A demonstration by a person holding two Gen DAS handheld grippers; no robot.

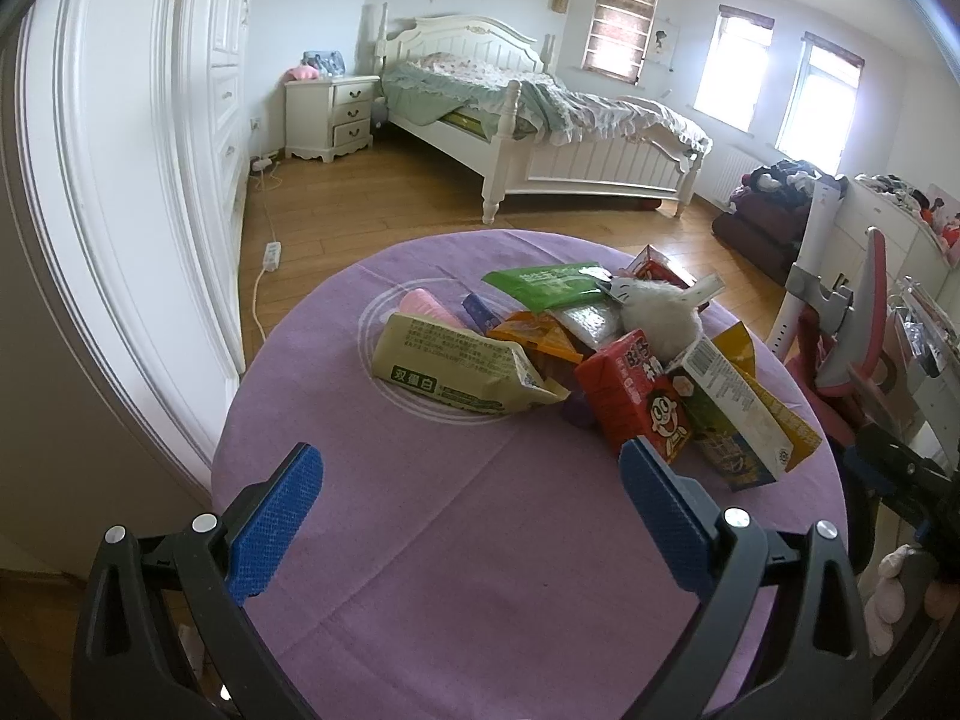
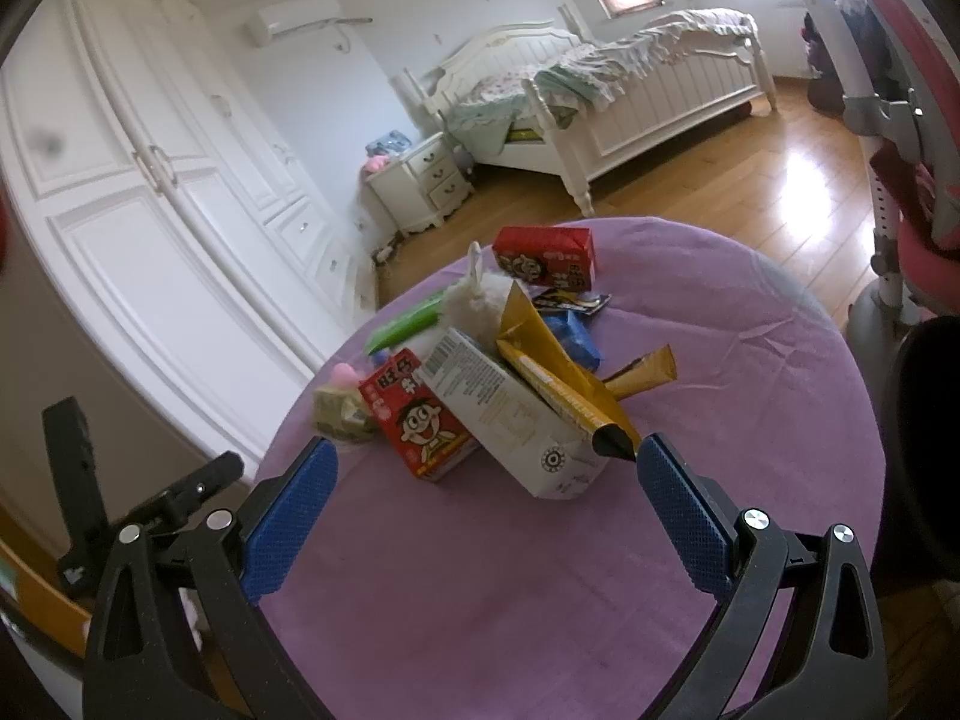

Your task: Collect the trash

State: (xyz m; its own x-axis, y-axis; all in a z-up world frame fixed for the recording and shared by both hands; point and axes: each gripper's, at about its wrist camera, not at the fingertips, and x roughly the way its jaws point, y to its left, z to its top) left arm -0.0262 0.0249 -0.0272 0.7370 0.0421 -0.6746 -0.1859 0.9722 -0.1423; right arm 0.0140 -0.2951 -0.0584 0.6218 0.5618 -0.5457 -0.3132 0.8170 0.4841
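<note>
The left claw point(image 1: 471, 483) stands wide apart with nothing between its blue pads point(image 1: 276, 522) — it hangs over the near part of the round tabletop point(image 1: 384, 540), which is covered in purple cloth. Its right pad sits just beside the lower corner of a red milk carton point(image 1: 636, 405), though whether they touch cannot be told. The right claw point(image 2: 486, 483) is likewise spread wide and holds nothing; the black tip of a yellow wrapper point(image 2: 558, 384) comes close to its right pad, and a white carton point(image 2: 510, 414) lies tilted between the two pads, further out.

The trash is heaped in the middle of the tabletop. In the left wrist view a pale beige milk pack point(image 1: 456, 369) lies flattened at the left of the heap, with a pink thing point(image 1: 423, 306) behind it, a green pouch point(image 1: 549, 285) beyond, and a white fluffy toy point(image 1: 660, 315) on top of the pile. A second red carton point(image 2: 546, 257) lies at the far side in the right wrist view, with a blue wrapper point(image 2: 573, 333) nearer.

Beyond the tabletop — wooden floor point(image 1: 372, 204), a white bed point(image 1: 540, 120), a nightstand point(image 1: 330, 111) and white wardrobe doors point(image 2: 156, 180).
</note>
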